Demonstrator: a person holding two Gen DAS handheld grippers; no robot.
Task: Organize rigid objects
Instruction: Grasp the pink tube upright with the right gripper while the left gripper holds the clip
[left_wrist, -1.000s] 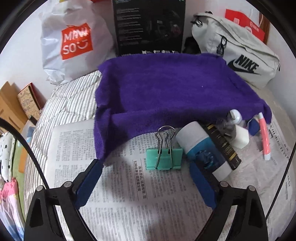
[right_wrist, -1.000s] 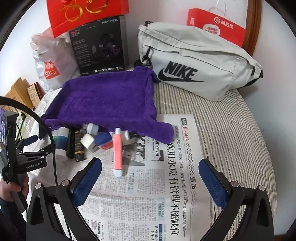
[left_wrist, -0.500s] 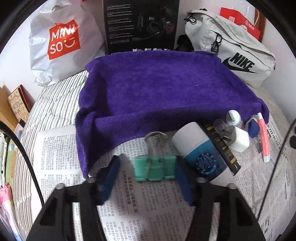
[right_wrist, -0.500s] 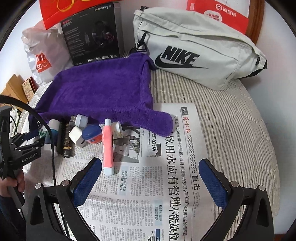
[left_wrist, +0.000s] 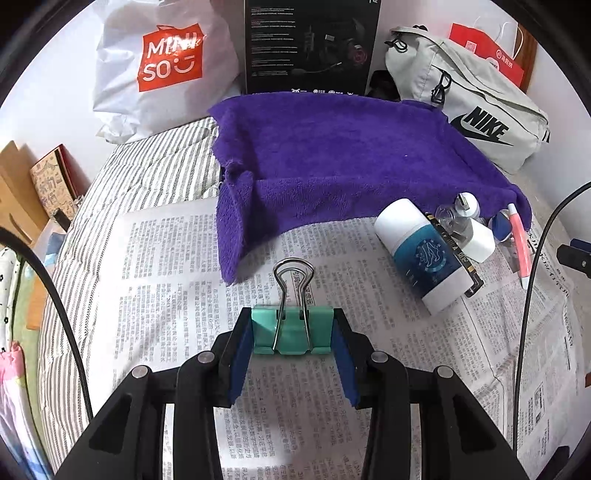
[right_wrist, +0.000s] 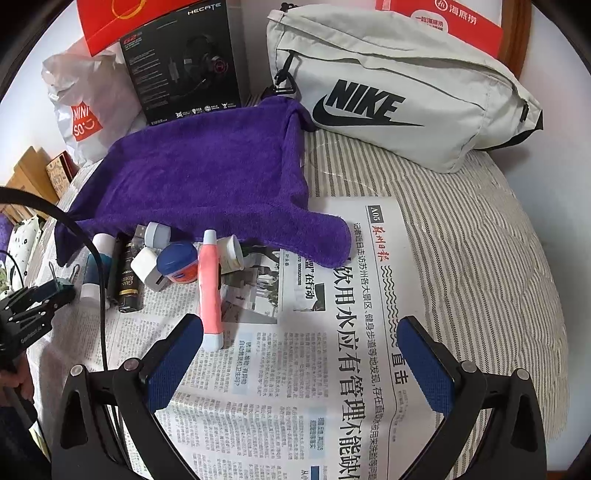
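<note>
The left tongs (left_wrist: 292, 332) are closing, pads against both sides of the green binder clip (left_wrist: 291, 330) on the newspaper (left_wrist: 177, 266). The right tongs (right_wrist: 300, 354) stand wide apart beside the pink pen (right_wrist: 209, 291).

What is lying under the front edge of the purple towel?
The purple towel drapes over the far ends of small items on the newspaper: a white-capped bottle and a small white jar. Anything farther under it is hidden.

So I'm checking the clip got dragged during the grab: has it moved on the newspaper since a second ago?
Yes. The clip, pinched by the left gripper, now sits clear of the towel edge it lay beside, nearer the camera.
</note>
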